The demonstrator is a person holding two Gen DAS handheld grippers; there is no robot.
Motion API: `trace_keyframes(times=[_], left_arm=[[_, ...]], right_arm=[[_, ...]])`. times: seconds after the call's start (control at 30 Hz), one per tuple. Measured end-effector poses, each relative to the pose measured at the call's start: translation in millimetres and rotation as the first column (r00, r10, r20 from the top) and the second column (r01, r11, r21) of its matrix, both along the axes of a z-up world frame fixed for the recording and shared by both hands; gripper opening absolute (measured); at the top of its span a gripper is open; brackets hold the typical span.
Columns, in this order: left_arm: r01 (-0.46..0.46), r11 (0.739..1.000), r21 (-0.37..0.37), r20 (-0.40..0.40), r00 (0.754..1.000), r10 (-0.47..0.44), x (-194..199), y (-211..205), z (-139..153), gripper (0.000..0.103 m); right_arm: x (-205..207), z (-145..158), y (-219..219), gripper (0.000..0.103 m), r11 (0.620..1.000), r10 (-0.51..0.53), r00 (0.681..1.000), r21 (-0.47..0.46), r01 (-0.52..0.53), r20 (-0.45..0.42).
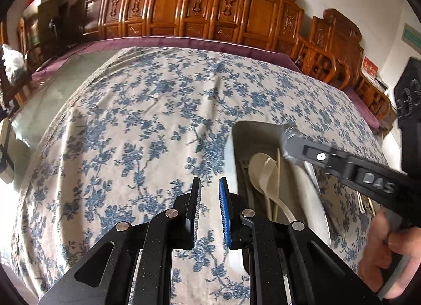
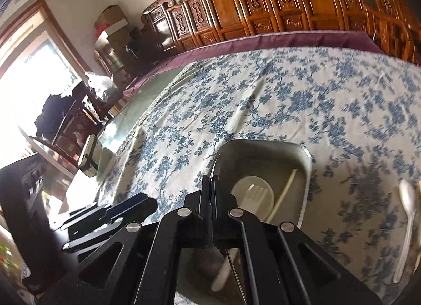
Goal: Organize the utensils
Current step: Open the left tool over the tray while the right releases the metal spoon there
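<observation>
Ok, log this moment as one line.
left gripper open, empty | right gripper shut on metal utensil over tray | white spoon on cloth

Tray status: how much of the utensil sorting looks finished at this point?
Done: the metal tray already holds a cream spoon, a cream fork and a chopstick. In hand: the right gripper, over the tray, is shut on a thin metal utensil. The left gripper is open and holds nothing. Left: a white spoon on the floral cloth beside the tray.
</observation>
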State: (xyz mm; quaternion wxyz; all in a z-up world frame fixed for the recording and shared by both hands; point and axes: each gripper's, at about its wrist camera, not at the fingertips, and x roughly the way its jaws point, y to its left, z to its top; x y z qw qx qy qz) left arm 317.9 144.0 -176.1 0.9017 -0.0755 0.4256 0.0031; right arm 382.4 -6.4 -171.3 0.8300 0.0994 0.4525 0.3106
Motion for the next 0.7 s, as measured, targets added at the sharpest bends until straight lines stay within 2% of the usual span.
trace_keyframes(times=[0.33,0.4,0.57,0.7], left_arm=[[-0.007,1.000,0.009,0.001,1.000,0.007,0.3,3.0,-1.1,0.013],[-0.003,1.000,0.009,0.001,1.000,0.003,1.0,1.5,-1.4,0.013],[0.007,1.000,0.009,0.005,1.000,-0.007,0.7,-1.3,-0.4,0.013],[0.024,1.000,0.012,0.009,1.000,-0.024,-0.9,-10.0,1.2,0.013]], right_arm=[[10.1,-35.4,6.5,0.003,0.996,-0.026,1.000,-0.085,0.025,-0.006],[11.6,-37.0,3.6,0.006,0.995,-0.035,0.999,-0.097,0.035,0.001],[14.5,-33.7,-4.8,0.006,0.994,-0.039,0.999,-0.102,0.041,0.017],[8.9,-22.4,-13.9,0.006,0.993,-0.022,0.998,-0.118,0.030,0.066]])
